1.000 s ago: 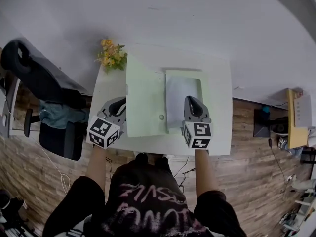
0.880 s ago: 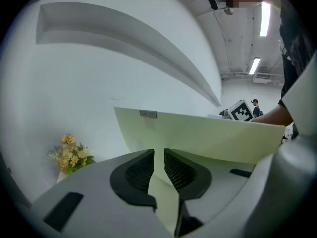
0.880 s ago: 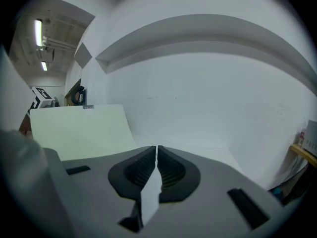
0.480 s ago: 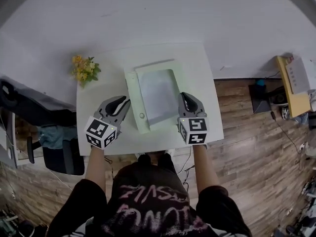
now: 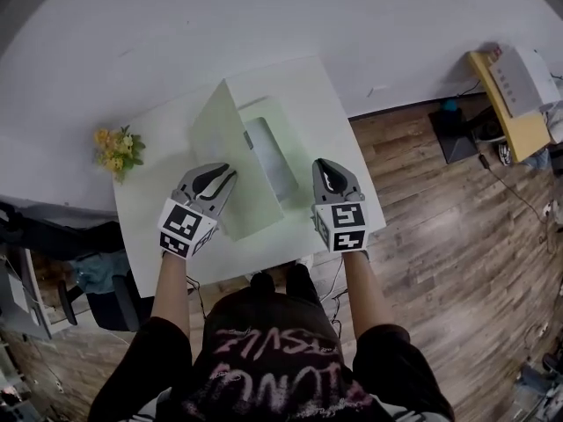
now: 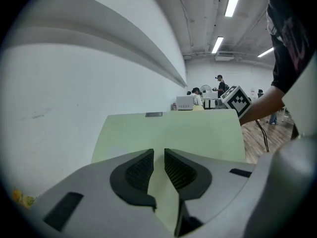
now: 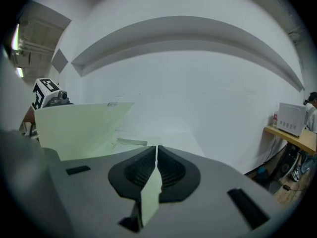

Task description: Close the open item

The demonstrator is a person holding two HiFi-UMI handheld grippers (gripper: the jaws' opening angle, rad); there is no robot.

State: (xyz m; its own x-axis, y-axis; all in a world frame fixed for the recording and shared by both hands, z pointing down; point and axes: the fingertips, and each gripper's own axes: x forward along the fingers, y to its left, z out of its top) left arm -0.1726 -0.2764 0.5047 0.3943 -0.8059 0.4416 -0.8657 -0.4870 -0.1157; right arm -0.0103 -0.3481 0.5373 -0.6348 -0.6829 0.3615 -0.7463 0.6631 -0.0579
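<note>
The left gripper (image 6: 158, 155) is clenched on the front cover (image 6: 173, 133) of a pale green folder (image 5: 255, 161), its ribbed pads (image 6: 138, 170) pinching the cover's near edge. The cover stands tilted up off the table (image 5: 154, 205), roughly halfway between flat open and shut. A small grey tab (image 6: 153, 114) sits on the cover's top edge.

The right gripper (image 7: 156, 150) is clamped as well, its jaws almost together on a thin pale green sheet: the right-hand edge of the folder's lower half (image 5: 303, 196), which lies flat on the table. In the head view this gripper sits close to the table's right edge, and the left gripper is just left of the folder's spine.

Inside the folder a white sheet (image 5: 268, 148) shows beside the raised cover. The folder takes up the middle of the table, from close to its near edge towards the far edge.

A bunch of yellow flowers (image 5: 117, 150) sits at the table's far left corner, well apart from the folder. The far edge meets a white wall (image 5: 264, 16), and a wooden floor (image 5: 457, 218) spreads to the right.
</note>
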